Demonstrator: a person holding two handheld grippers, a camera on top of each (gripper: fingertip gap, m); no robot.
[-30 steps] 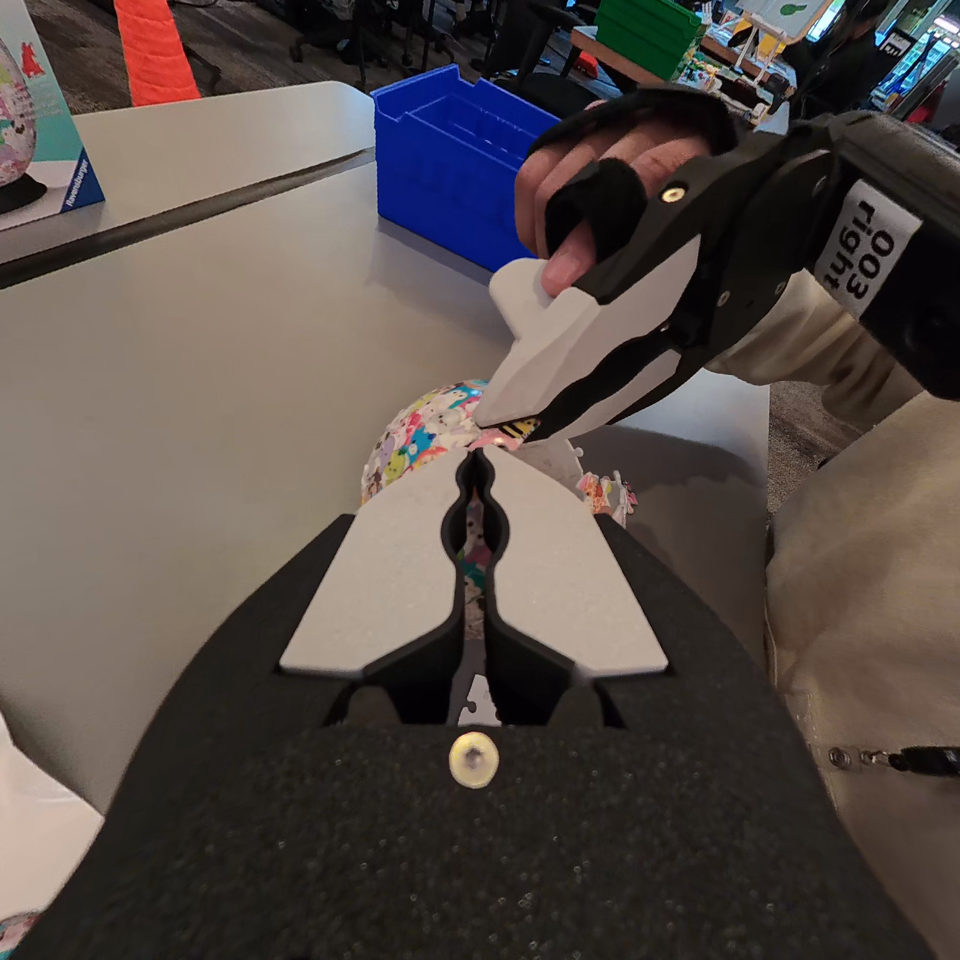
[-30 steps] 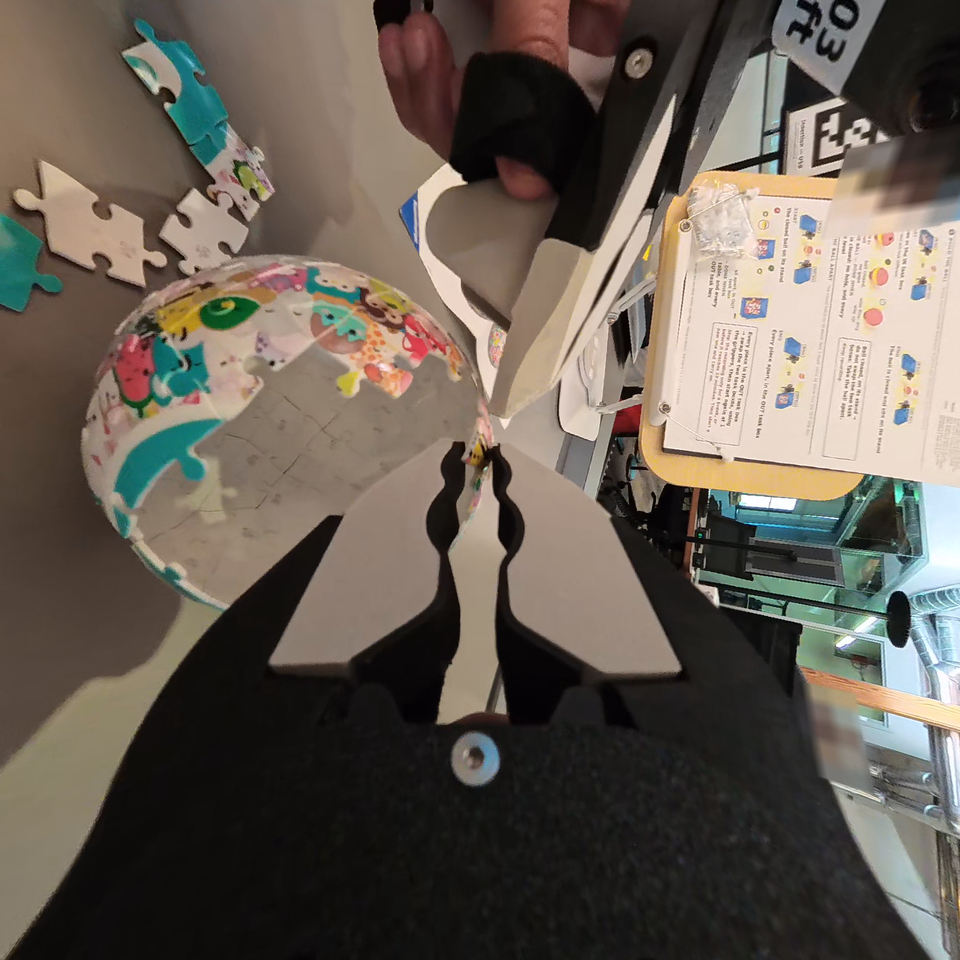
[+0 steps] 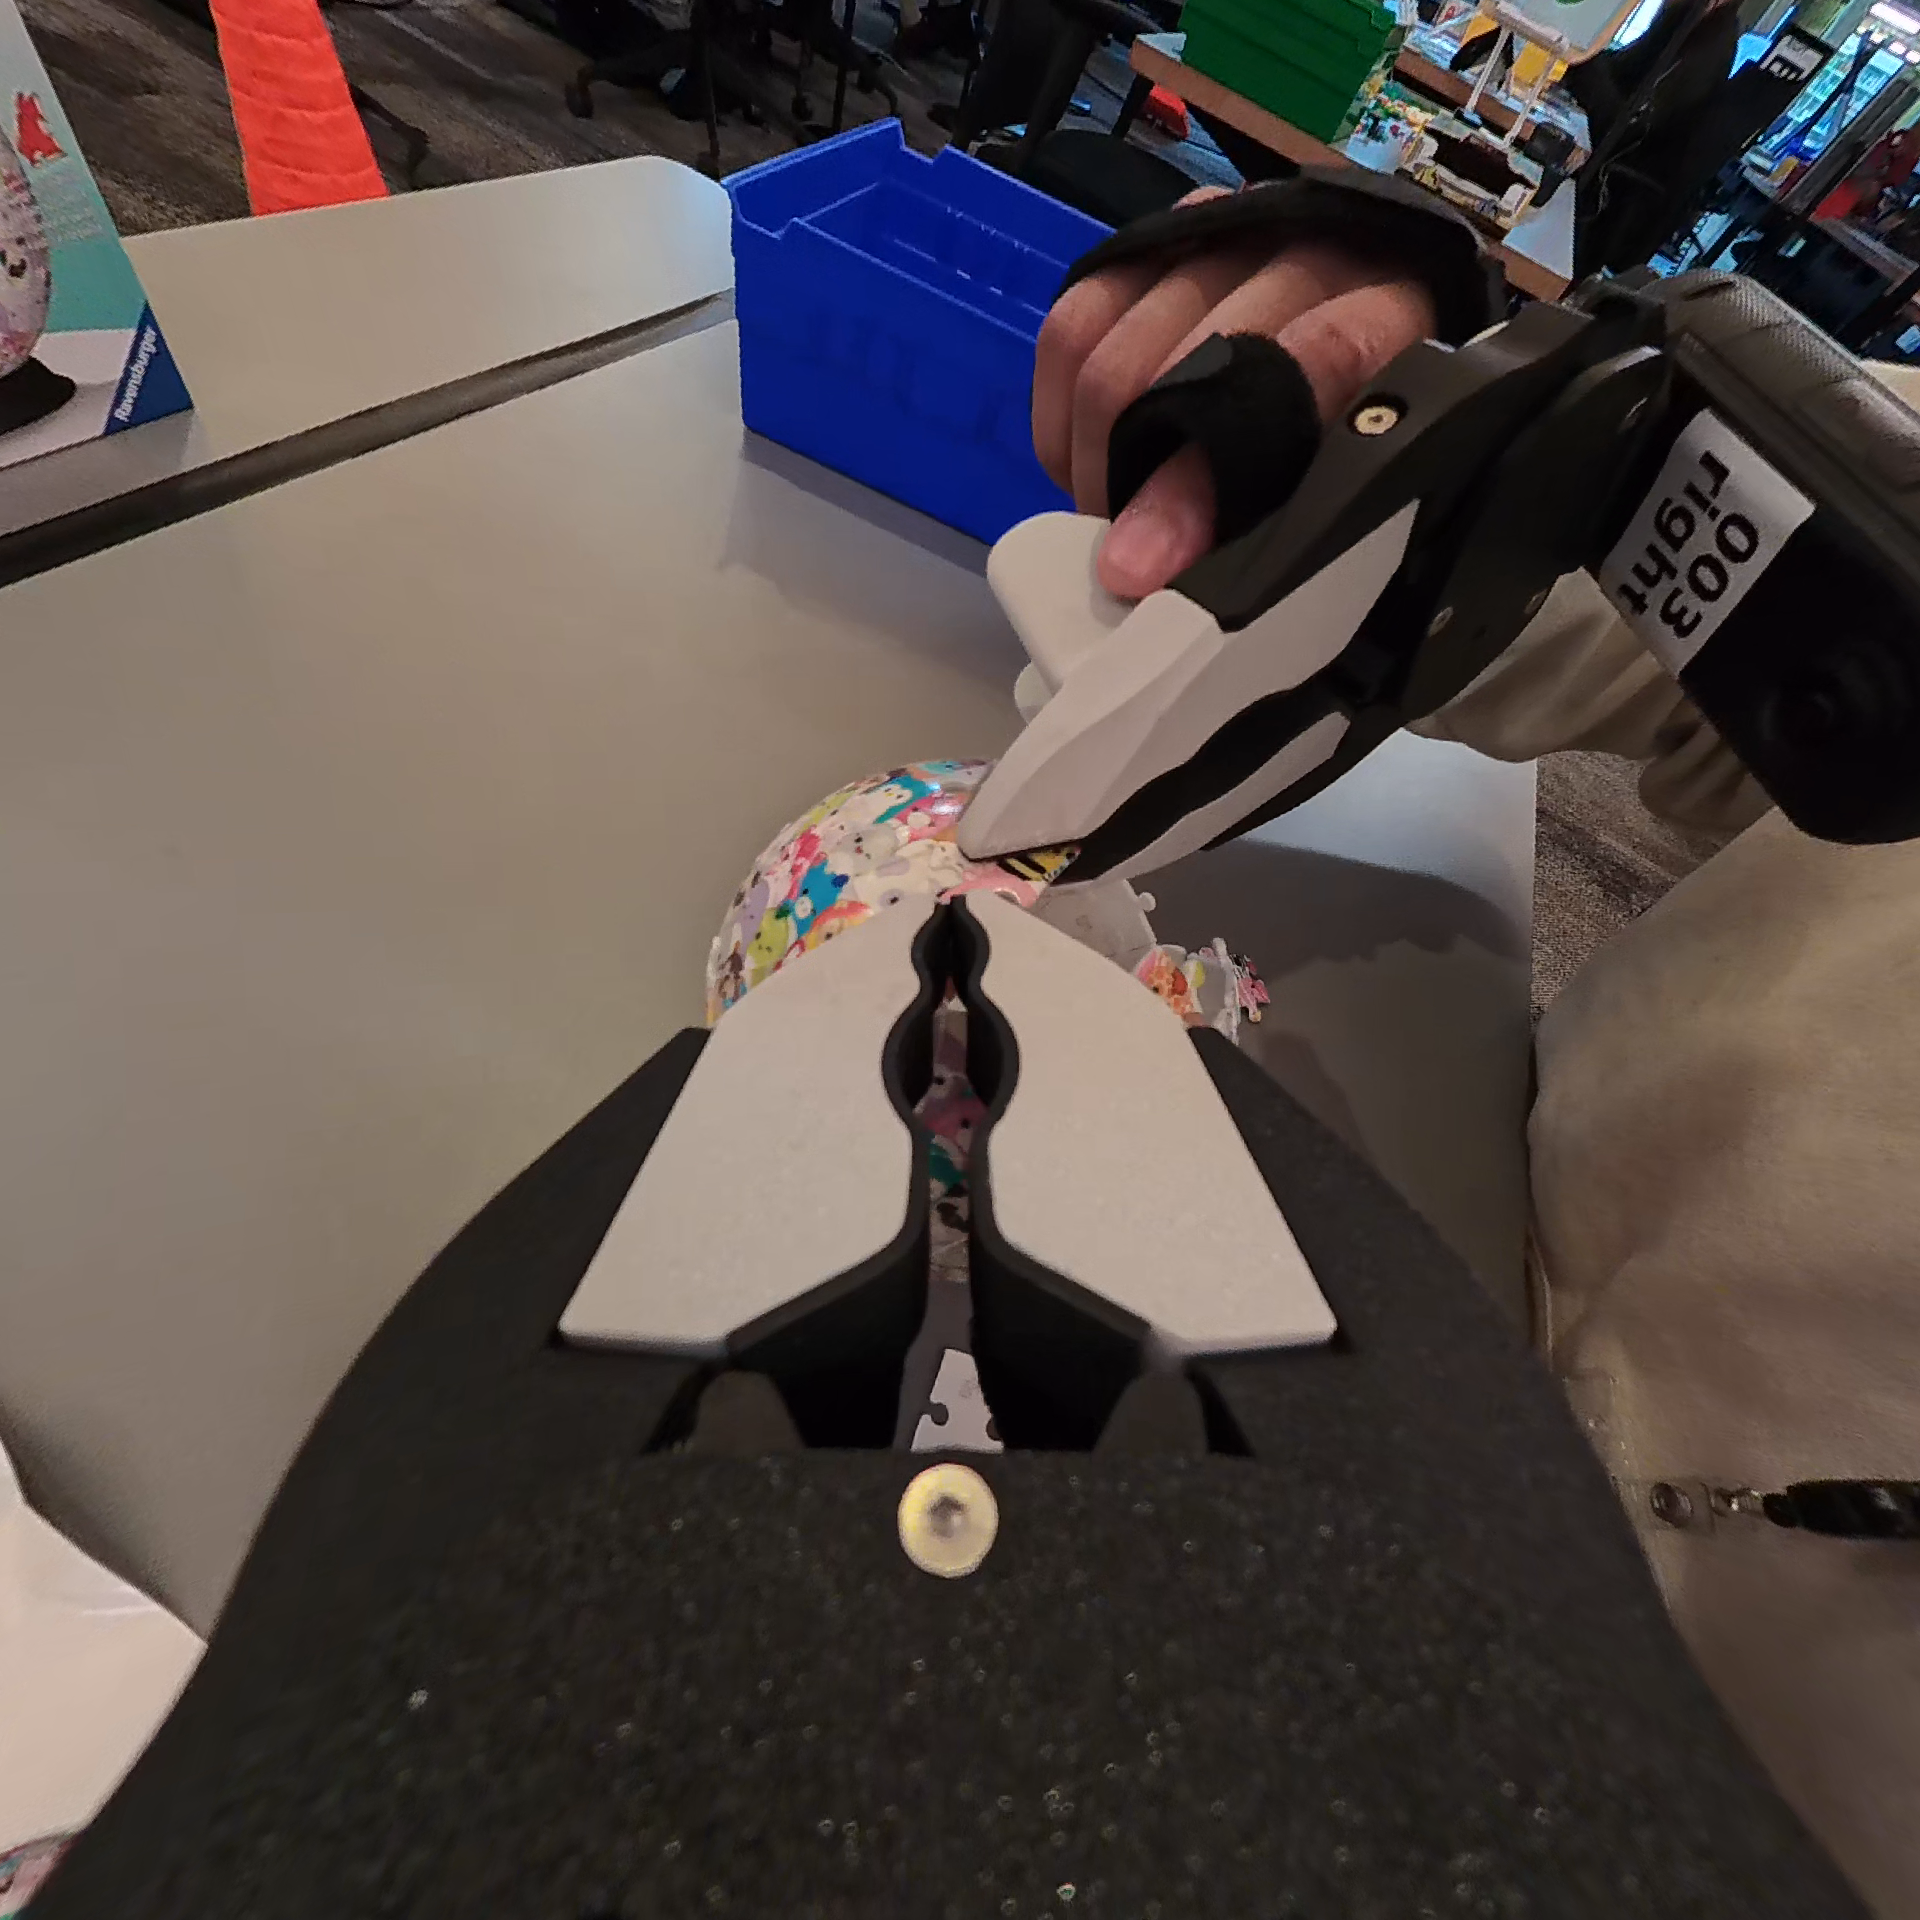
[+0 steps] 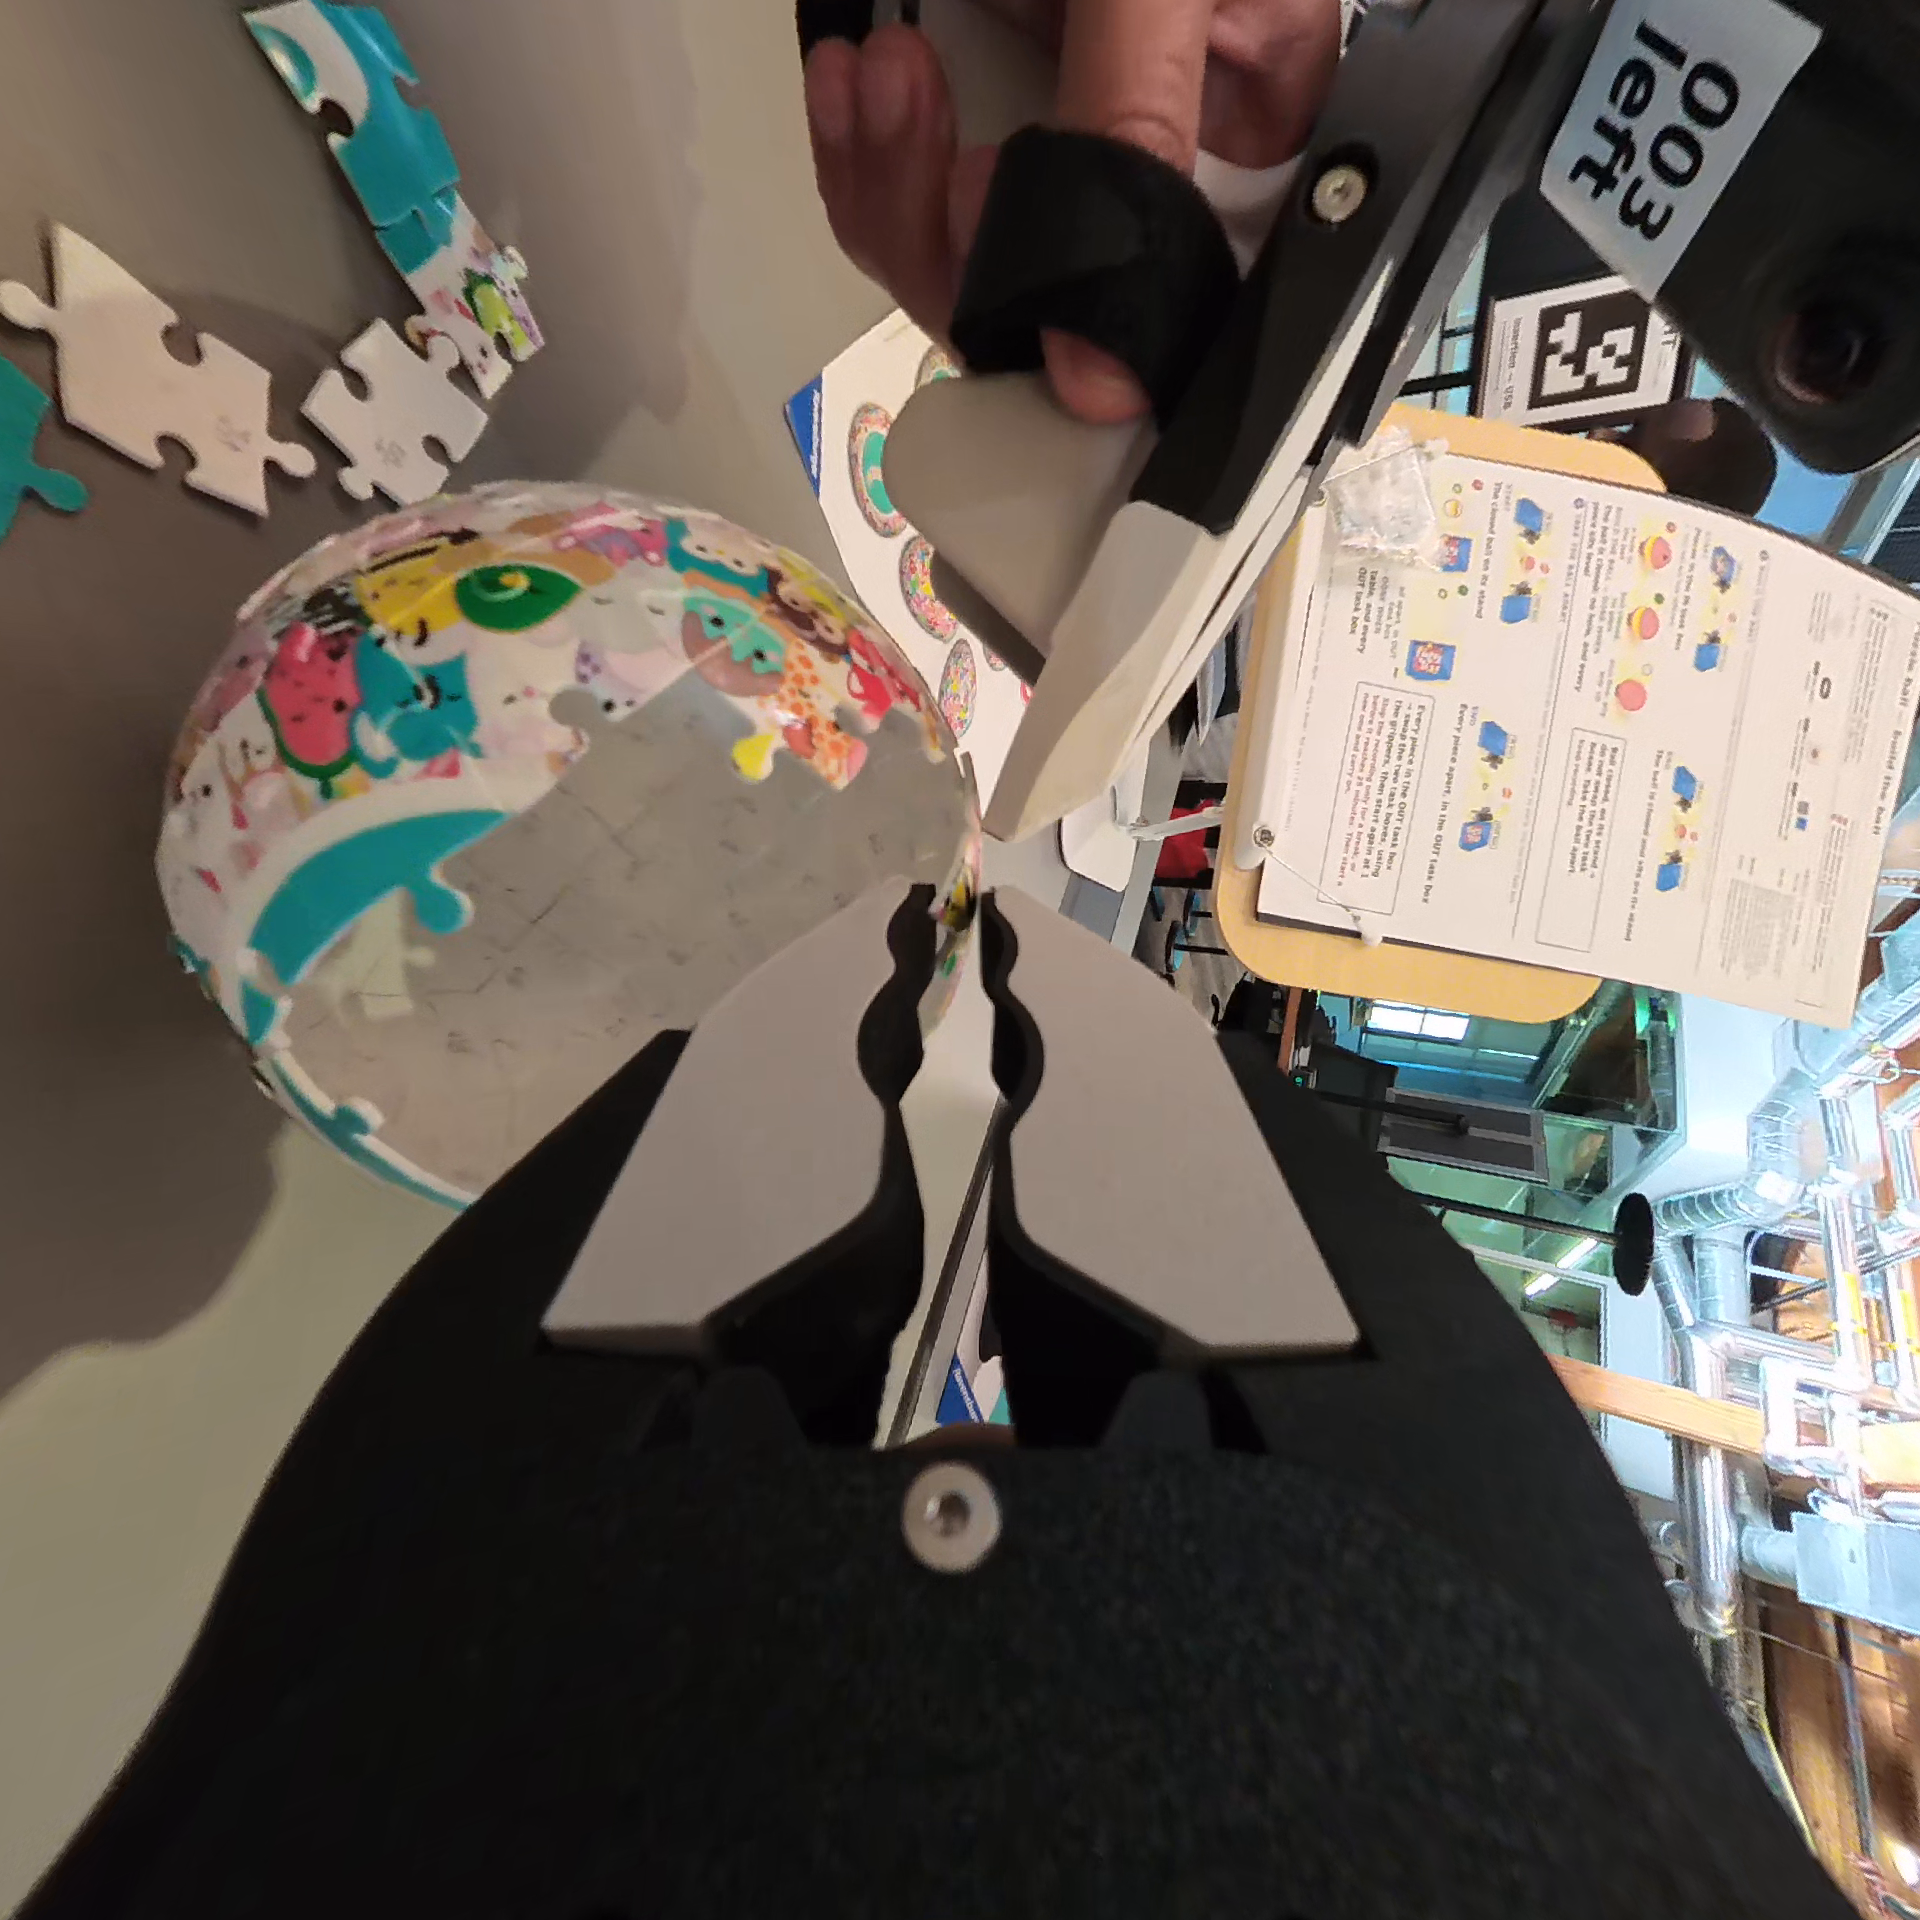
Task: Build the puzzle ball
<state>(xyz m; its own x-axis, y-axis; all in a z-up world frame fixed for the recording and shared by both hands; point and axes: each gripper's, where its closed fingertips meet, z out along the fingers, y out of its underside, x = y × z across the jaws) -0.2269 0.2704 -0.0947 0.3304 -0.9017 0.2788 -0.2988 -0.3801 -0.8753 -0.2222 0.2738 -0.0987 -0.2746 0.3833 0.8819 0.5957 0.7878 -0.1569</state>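
On my left feed the left hand-held gripper (image 3: 951,914) was clenched, its fingers nearly meeting on the rim of the puzzle ball (image 3: 831,883). The ball was a half-built, open shell printed with bright cartoon animals, sitting on the grey tabletop (image 3: 416,727) just ahead of the fingertips. From two o'clock the right hand-held gripper (image 3: 1023,857) came in at a slant, also pinched shut, with a yellow-and-black striped puzzle piece (image 3: 1039,864) between its tips, touching the ball's upper edge right above my left gripper's tips. A gloved hand (image 3: 1216,395) worked its trigger.

On my right feed the ball (image 4: 499,727) lay at ten o'clock with its grey inside showing below a jagged border of placed pieces. The right gripper (image 4: 971,899) was closed on the small piece at the shell's rim, and the left gripper (image 4: 1013,826) reached down from one o'clock, its tips just beside the same rim.

Loose puzzle pieces (image 4: 208,416), some white side up and some teal, lay on the tabletop at eleven o'clock, apart from the ball. A blue bin (image 3: 894,312) stood beyond the ball at twelve o'clock on the left feed, a puzzle box (image 3: 62,291) at ten o'clock, and an instruction sheet on a clipboard (image 4: 1558,748) at two o'clock on the right feed.
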